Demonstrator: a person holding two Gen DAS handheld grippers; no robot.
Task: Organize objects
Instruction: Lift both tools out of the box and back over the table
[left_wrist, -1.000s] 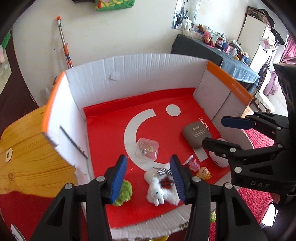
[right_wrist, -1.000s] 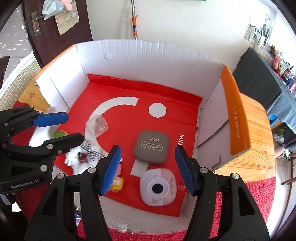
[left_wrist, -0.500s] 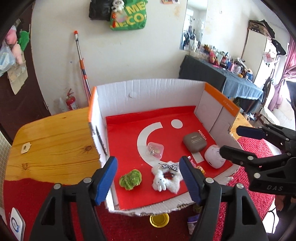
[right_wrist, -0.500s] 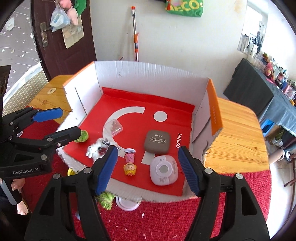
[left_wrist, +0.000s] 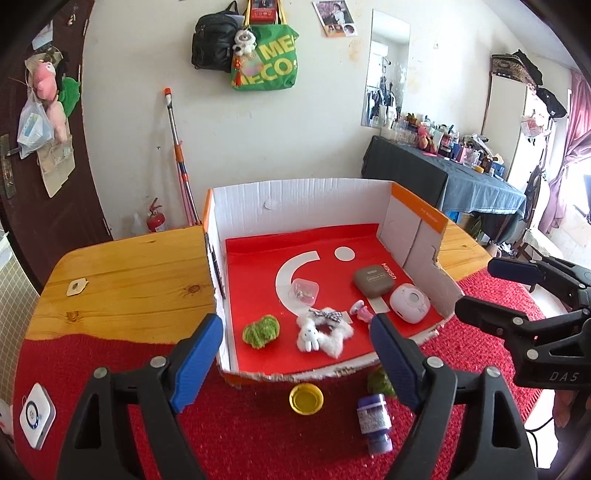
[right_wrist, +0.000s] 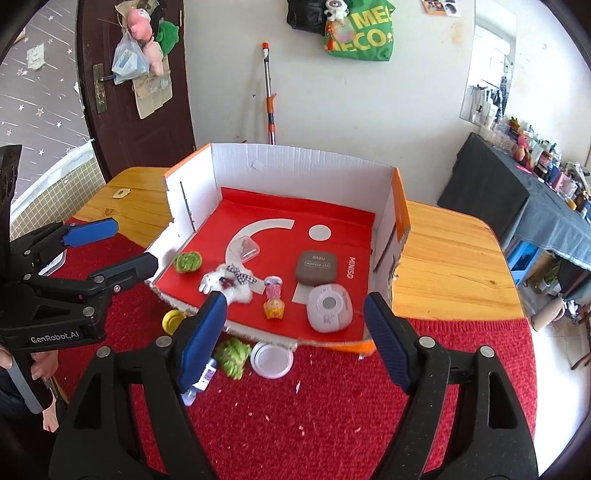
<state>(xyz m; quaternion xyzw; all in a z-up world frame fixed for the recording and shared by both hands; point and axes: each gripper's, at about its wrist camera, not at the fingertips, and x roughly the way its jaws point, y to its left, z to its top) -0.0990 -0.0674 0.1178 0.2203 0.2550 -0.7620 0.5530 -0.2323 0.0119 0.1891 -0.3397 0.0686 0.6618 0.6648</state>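
A big cardboard box (left_wrist: 295, 195) with white walls and a red floor sits on a wooden table (left_wrist: 129, 280). Its front side is cut low. A red mat (right_wrist: 332, 406) covers the near part of the table.

Inside the box lie a green fuzzy ball (left_wrist: 260, 331), a white fluffy bunny toy (left_wrist: 325, 332), a small clear case (left_wrist: 303, 290), a brown eye shadow case (left_wrist: 375, 280), a round white case (left_wrist: 409, 302) and 2 tiny pink and yellow toys (right_wrist: 274, 297). The brown case and the white case sit just beside each other near the right wall.

On the mat, just in front of the box, lie a yellow lid (left_wrist: 306, 398), a purple bottle (left_wrist: 375, 421) on its side, another green fuzzy ball (right_wrist: 232, 352) and a white lid (right_wrist: 272, 359). A white square gadget (left_wrist: 35, 415) lies far off to the left on the mat.

The left gripper (left_wrist: 297, 362) has its jaws wide apart. They have just been opening, and nothing is between them. The right gripper (right_wrist: 295, 343) is wide apart too, has just been opening, and holds nothing. Both hang above the mat, in front of the box.
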